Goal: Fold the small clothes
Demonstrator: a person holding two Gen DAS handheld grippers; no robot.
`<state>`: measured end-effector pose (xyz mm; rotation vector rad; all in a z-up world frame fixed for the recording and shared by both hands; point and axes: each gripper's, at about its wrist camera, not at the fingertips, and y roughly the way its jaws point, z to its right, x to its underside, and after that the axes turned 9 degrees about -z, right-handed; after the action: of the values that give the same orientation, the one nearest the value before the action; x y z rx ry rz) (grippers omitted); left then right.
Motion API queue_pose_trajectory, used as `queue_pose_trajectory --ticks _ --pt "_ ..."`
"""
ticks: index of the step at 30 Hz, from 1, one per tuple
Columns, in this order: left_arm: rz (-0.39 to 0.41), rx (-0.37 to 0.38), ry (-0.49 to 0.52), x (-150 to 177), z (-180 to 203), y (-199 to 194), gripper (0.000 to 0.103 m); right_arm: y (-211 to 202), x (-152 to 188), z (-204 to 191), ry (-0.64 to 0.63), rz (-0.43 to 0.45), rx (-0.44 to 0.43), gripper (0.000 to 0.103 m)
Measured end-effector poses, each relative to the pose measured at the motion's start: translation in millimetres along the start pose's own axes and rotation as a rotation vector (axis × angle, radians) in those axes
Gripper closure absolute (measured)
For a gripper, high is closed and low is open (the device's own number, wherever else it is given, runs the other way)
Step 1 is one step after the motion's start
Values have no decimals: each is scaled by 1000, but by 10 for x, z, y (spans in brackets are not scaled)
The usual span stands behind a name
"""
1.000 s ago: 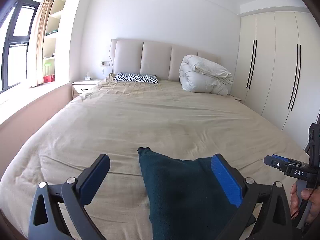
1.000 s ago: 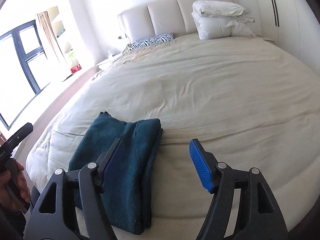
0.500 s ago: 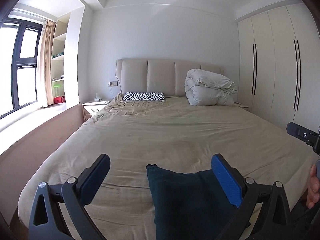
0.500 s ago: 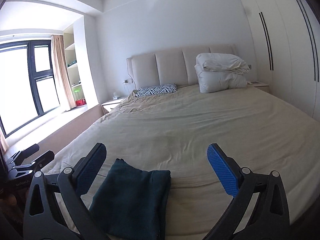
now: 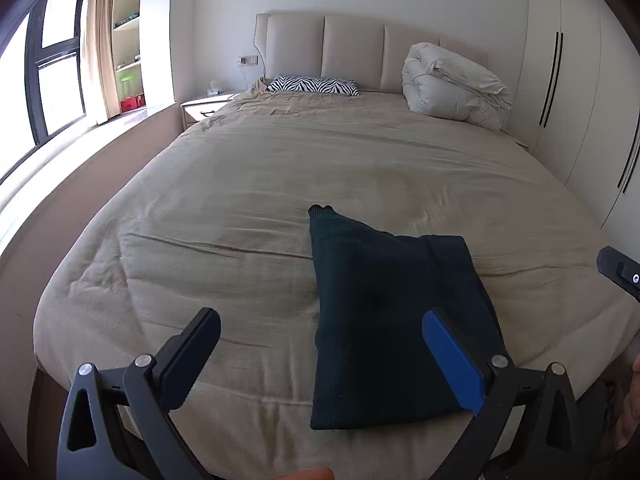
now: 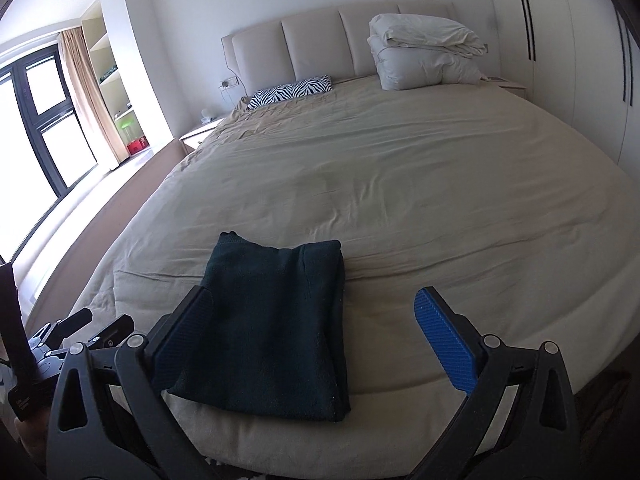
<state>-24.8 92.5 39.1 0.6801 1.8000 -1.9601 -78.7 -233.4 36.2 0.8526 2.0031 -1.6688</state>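
Both views are being taken from the foot of the bed (image 5: pixel 248 184), looking along it toward the headboard (image 5: pixel 352 52) and tilted downward. The left wrist view is being framed by its own gripper fingers (image 5: pixel 192 352) at the bottom, with the window (image 5: pixel 48 68) at its left edge. The right wrist view is being taken from further right, the wardrobe (image 6: pixel 580 60) lying closer. The folded dark garment (image 6: pixel 276 328), near in both, is being shared, as are the zebra pillow (image 6: pixel 292 90) and duvet (image 6: pixel 424 54).

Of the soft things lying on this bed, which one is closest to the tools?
The dark green folded garment, lying at the foot of the bed; the zebra pillow and white duvet bundle sit up by the headboard.
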Motion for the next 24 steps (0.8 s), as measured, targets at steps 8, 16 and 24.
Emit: queue_pose_trajectory --ticks 8,16,24 --pt "-73 -13 -13 32 -10 215 0 232 119 -27 -36 -64 30 0" --pt "-93 -44 -12 79 -8 327 0 404 187 -59 -45 -114 43 0" --pt "-95 -58 1 109 5 347 0 520 275 -106 -62 -159 38 0"
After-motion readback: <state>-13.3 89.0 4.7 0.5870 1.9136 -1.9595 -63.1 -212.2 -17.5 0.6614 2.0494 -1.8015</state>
